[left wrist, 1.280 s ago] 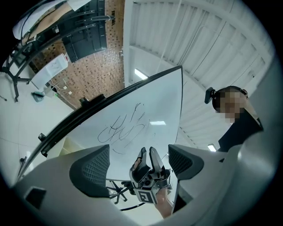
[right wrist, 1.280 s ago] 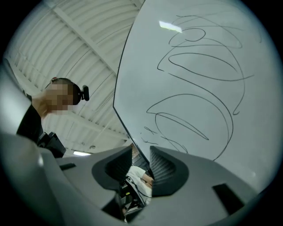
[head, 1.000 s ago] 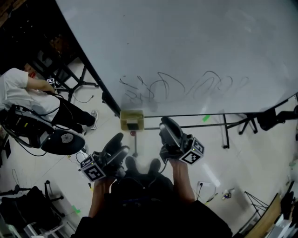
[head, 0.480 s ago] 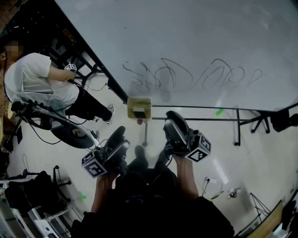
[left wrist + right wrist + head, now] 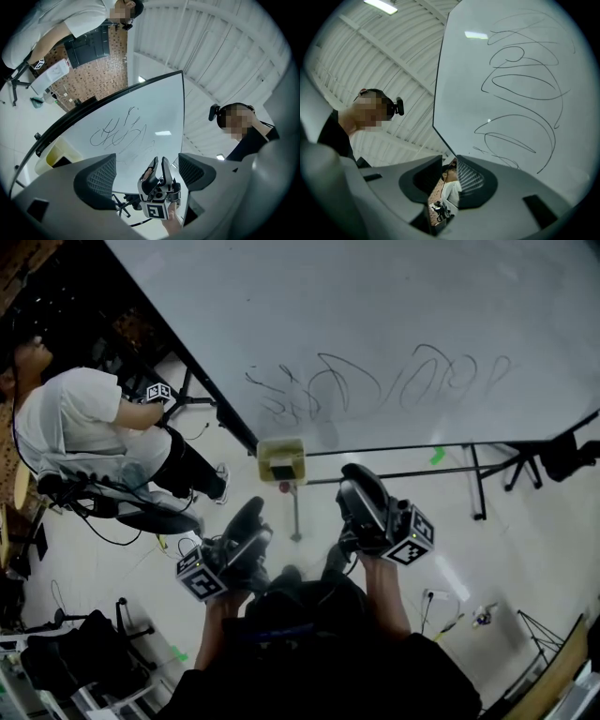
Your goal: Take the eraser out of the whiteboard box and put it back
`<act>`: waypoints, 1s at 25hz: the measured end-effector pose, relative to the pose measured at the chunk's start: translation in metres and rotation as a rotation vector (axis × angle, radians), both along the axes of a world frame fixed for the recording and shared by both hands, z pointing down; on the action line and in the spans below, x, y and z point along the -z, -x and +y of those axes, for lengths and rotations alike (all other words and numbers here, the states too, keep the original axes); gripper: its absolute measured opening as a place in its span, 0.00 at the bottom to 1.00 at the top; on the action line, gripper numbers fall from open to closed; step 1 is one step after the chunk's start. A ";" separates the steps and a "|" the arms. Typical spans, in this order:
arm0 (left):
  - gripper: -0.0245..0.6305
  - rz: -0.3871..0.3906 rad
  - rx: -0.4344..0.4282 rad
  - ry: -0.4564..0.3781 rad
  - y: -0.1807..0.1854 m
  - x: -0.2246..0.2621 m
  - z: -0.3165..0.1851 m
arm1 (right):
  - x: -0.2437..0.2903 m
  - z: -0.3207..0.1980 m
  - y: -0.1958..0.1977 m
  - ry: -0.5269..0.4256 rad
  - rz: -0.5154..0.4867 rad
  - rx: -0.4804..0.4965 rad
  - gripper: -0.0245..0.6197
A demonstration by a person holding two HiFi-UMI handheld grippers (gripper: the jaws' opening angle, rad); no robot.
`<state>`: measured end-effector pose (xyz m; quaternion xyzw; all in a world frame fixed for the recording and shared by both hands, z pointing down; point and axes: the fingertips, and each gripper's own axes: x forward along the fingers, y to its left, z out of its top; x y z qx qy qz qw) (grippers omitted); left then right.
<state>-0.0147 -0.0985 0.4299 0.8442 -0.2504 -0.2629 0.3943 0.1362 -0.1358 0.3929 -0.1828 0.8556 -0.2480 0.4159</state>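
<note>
Approach is judged to be the step in hand: neither tool has reached the box yet. In the head view a yellow box is seen fixed at the lower edge of the scribbled whiteboard, and a pale and dark block lying in it is taken to be the eraser, though it is too small for certainty. Both grippers are held below the box and apart from it, and are pointed up towards the board.

The left gripper is held with its jaws spread wide, and nothing is gripped between them; only the board and the other tool are seen through the gap. The right gripper shows a narrow gap between its jaws, which have just been closing, and nothing is caught there either.

For the next move, one gripper would need to be brought up to the mouth of the box. Its jaws would have to be parted wider than the eraser, lined up along its sides and then closed on it. The right jaws, as they now stand, are judged too narrow for that and would have to be reopened first.
</note>
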 end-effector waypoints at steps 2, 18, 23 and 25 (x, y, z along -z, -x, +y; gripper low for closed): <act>0.66 0.011 -0.018 -0.004 0.004 0.001 0.003 | 0.003 0.005 0.008 -0.003 0.015 -0.009 0.21; 0.66 0.098 -0.102 -0.007 0.075 -0.006 0.049 | 0.019 0.073 0.081 0.027 0.146 -0.109 0.21; 0.66 0.109 -0.137 -0.015 0.089 -0.007 0.069 | 0.022 0.102 0.095 0.034 0.172 -0.152 0.21; 0.66 0.111 -0.154 -0.021 0.092 -0.008 0.079 | 0.021 0.112 0.098 0.040 0.179 -0.175 0.21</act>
